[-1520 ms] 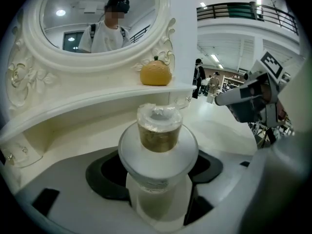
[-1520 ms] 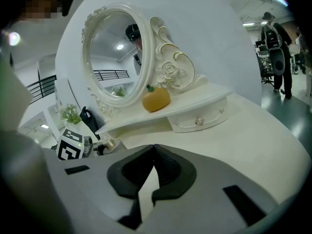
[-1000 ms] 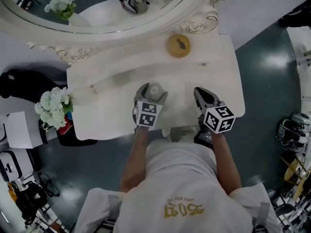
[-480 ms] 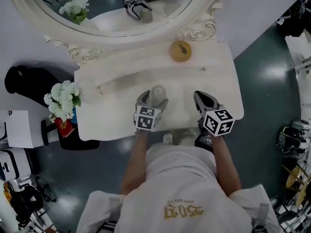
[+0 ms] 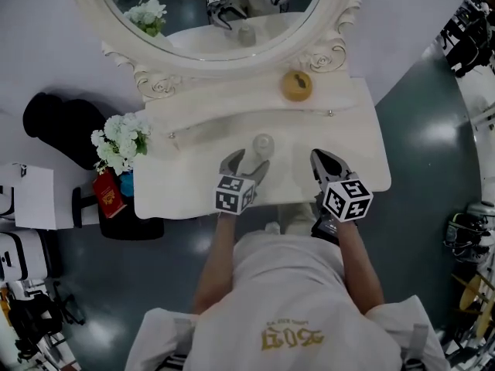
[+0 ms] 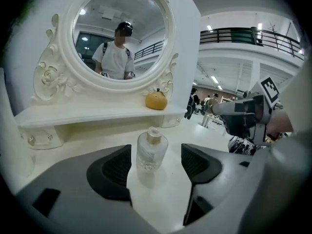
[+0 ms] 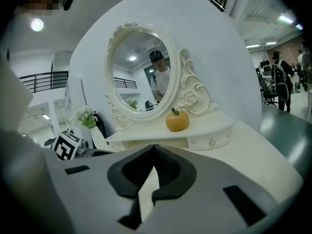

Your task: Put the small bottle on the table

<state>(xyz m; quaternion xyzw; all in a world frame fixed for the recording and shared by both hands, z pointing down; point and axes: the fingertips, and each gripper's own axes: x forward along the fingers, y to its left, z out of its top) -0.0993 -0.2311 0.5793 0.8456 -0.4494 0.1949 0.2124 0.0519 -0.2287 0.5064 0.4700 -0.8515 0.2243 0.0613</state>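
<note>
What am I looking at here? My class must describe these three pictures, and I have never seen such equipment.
No robot here: a person holds a two-jaw gripper in each hand. One picture comes from a camera on the person's head, looking down; the other two come from cameras riding on the grippers, looking along their jaws. On the white dressing table stands a small clear bottle; an orange pumpkin-shaped ornament sits on the shelf under the oval mirror. The left gripper is closing its jaws, with the bottle standing between them, touched by neither pad. The right gripper is shut and empty, so nothing is held.
</note>
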